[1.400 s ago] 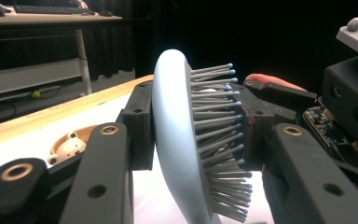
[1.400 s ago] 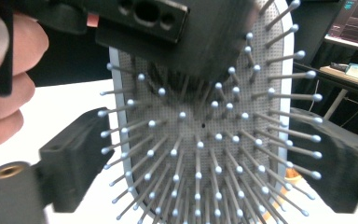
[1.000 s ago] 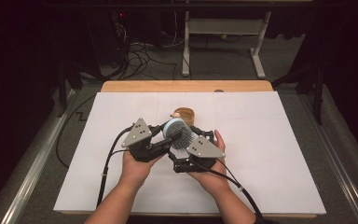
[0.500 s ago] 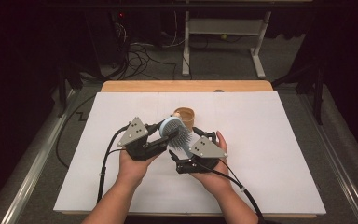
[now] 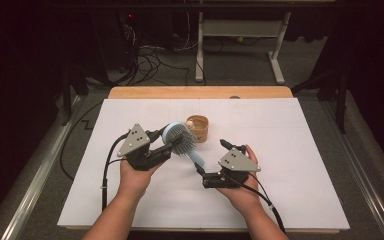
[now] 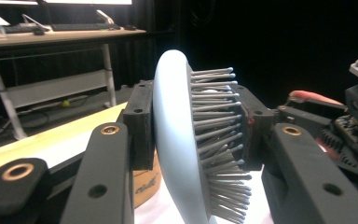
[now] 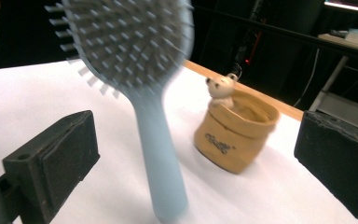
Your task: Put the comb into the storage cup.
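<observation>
Firstly, high view. White sheet (image 5: pixel 300 165) covers the table; a wooden board edge (image 5: pixel 200 92) runs along the far side. Left gripper (image 5: pixel 167 144), held in the person's left hand (image 5: pixel 135 177) at centre-left, points to the right and clamps the round head of a pale blue hairbrush (image 5: pixel 180 139). Brush bristles face near and right; the handle slants down toward the near right and ends just beside the right gripper (image 5: pixel 211 159). That gripper sits in the right hand (image 5: pixel 237 192), right of centre, jaws spread wide with nothing between the pads. A tan pot (image 5: pixel 200 128) with a small bear figure at its rim stands on the sheet just beyond the brush head. Cables trail from both grippers toward the near edge.

Next, left gripper view. Both black pads press on the hairbrush (image 6: pixel 177 140) head: one on the smooth blue back at left, one on the grey bristle tips at right. Brush stands on edge between them. Part of the tan pot (image 6: pixel 147 184) shows low behind the left pad.

Lastly, right gripper view. Jaws stand far apart at the picture's two lower corners, pads bare. Hairbrush (image 7: pixel 142 70) hangs between and beyond them, bristles toward the camera, handle pointing down, slightly blurred. Tan pot (image 7: pixel 235 133) with its bear figure (image 7: pixel 221 88) stands on the white sheet to the right of the handle, apart from it.
</observation>
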`<move>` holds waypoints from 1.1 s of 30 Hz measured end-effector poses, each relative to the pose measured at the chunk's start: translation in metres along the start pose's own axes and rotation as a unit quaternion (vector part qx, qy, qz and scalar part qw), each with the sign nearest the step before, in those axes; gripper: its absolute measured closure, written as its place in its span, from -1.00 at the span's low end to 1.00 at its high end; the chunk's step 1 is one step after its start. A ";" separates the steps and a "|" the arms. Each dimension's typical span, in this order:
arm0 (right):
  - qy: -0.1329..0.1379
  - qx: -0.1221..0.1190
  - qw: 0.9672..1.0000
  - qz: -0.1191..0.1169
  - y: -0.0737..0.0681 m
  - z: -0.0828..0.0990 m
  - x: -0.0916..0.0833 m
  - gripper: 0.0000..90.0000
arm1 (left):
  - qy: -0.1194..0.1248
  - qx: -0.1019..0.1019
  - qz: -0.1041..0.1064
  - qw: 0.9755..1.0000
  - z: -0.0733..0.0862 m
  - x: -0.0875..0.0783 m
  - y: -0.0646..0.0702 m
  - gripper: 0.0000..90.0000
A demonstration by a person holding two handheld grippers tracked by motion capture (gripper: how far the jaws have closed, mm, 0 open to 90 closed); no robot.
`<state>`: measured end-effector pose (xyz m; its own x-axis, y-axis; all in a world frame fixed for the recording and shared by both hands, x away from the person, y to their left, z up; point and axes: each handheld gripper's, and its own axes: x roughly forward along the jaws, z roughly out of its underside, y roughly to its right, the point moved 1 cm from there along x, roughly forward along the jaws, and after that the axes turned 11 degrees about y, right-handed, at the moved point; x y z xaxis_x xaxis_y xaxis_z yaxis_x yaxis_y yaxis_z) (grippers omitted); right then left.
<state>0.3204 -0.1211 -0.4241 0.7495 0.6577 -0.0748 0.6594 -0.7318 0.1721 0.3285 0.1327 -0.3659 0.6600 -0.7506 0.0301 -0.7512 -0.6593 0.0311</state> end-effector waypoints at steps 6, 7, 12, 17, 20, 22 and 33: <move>-0.015 0.008 1.000 0.012 0.012 0.009 -0.014 -1.00 | 0.004 -0.002 -0.014 1.000 0.001 -0.010 -0.010 0.29; -0.017 0.010 1.000 0.015 0.015 0.011 -0.016 -1.00 | 0.004 -0.003 -0.015 1.000 0.001 -0.011 -0.011 0.29; -0.026 0.017 0.999 0.030 0.025 0.019 -0.026 -1.00 | 0.007 0.000 -0.023 1.000 0.000 -0.019 -0.017 0.29; -0.037 0.031 0.998 0.044 0.039 0.029 -0.034 -1.00 | 0.012 0.000 -0.029 1.000 -0.001 -0.025 -0.022 0.29; -0.043 0.044 0.997 0.053 0.047 0.035 -0.038 -1.00 | 0.015 -0.005 -0.032 0.999 -0.001 -0.029 -0.025 0.29; -0.048 0.048 0.996 0.059 0.051 0.040 -0.042 -1.00 | 0.015 -0.005 -0.036 0.999 -0.001 -0.031 -0.027 0.29; -0.048 0.073 0.992 0.090 0.071 0.053 -0.066 -1.00 | 0.016 -0.005 -0.053 0.998 0.000 -0.043 -0.038 0.29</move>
<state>0.3206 -0.2259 -0.4592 0.8535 0.4987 -0.1510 0.5101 -0.8589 0.0469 0.3287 0.1897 -0.3681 0.7354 -0.6752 0.0576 -0.6775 -0.7341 0.0456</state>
